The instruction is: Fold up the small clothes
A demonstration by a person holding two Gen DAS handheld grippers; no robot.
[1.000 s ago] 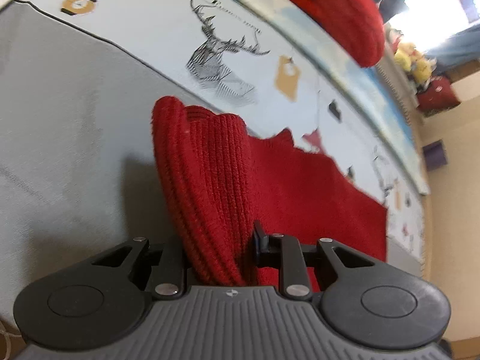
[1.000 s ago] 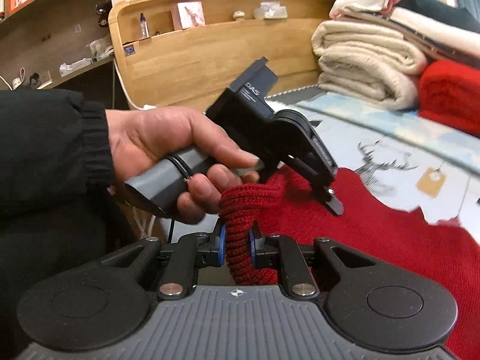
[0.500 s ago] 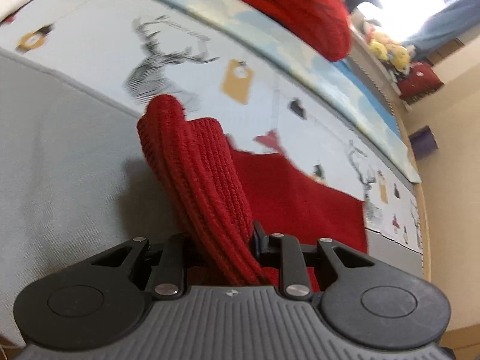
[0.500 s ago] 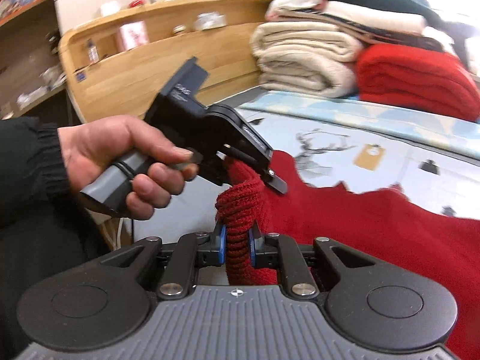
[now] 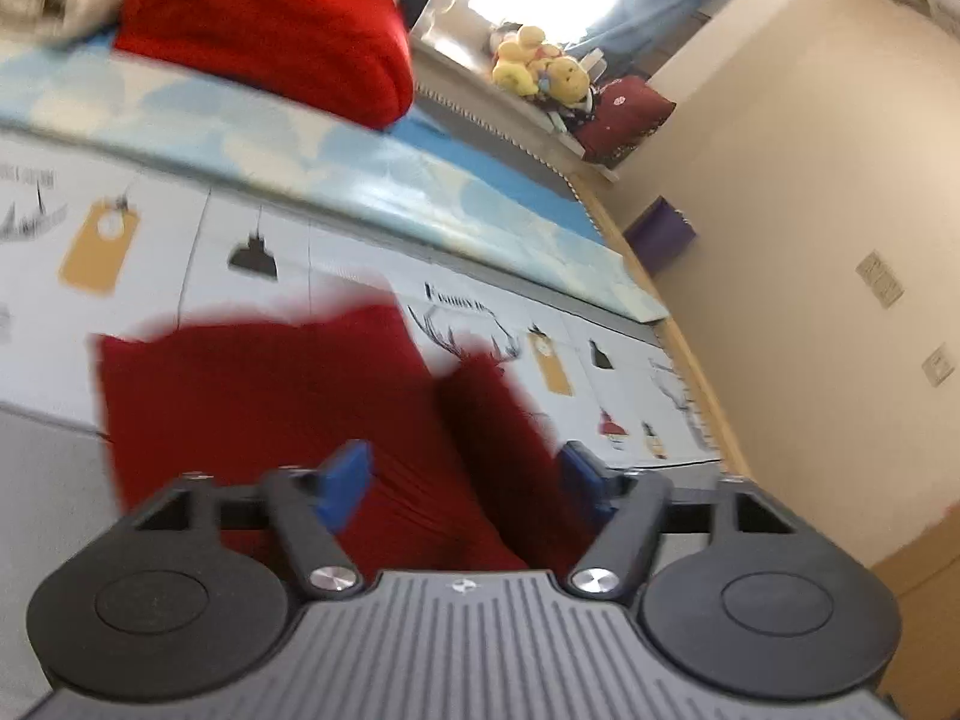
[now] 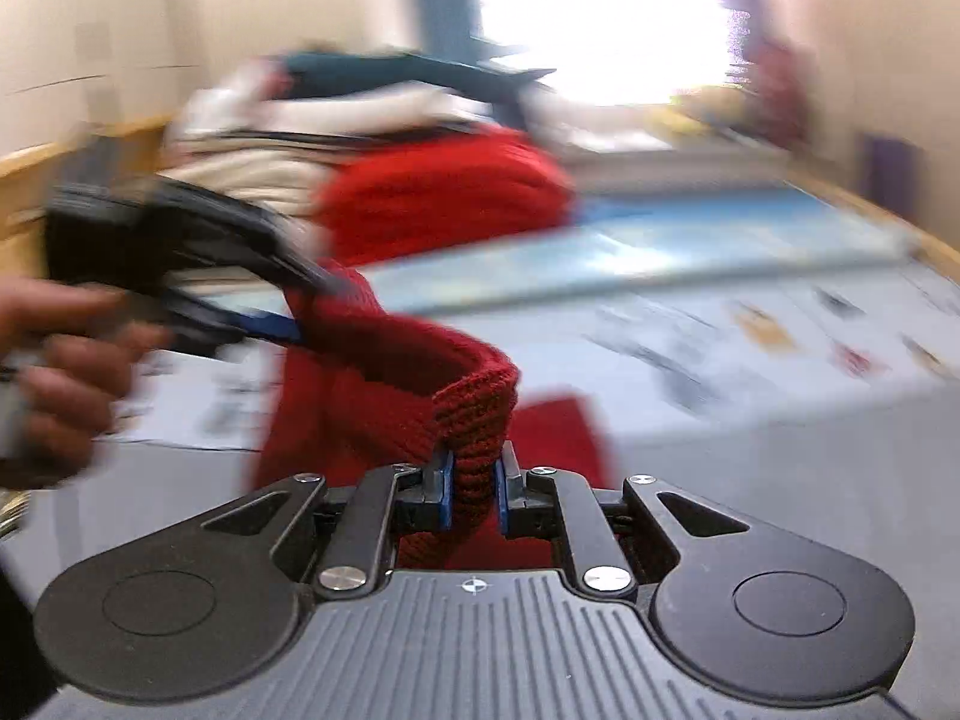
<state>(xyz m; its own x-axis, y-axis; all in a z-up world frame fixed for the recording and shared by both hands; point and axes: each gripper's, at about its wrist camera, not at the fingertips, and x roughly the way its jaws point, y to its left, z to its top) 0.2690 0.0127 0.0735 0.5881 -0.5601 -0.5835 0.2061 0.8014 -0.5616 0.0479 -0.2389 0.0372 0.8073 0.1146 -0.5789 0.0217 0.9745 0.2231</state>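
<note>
A dark red knit garment (image 5: 270,396) lies on the patterned bed sheet (image 5: 180,228) below my left gripper (image 5: 462,480). The left gripper's blue-padded jaws stand wide apart above the cloth, with a raised fold (image 5: 504,438) between them. In the right wrist view my right gripper (image 6: 474,480) is shut on a bunched edge of the same garment (image 6: 384,372) and holds it above the bed. The left gripper (image 6: 198,276) shows there at the left, touching the cloth's upper edge. Both views are motion-blurred.
A folded bright red blanket (image 5: 270,24) and cream blankets (image 6: 252,138) are stacked at the head of the bed. A blue strip of bedding (image 5: 372,180) runs along the far side. Yellow plush toys (image 5: 534,60) sit by the window. A beige wall (image 5: 810,240) is to the right.
The left gripper has opened and let go of the cloth it held. Both grippers have swung across the bed, carrying the red edge over the rest of the garment.
</note>
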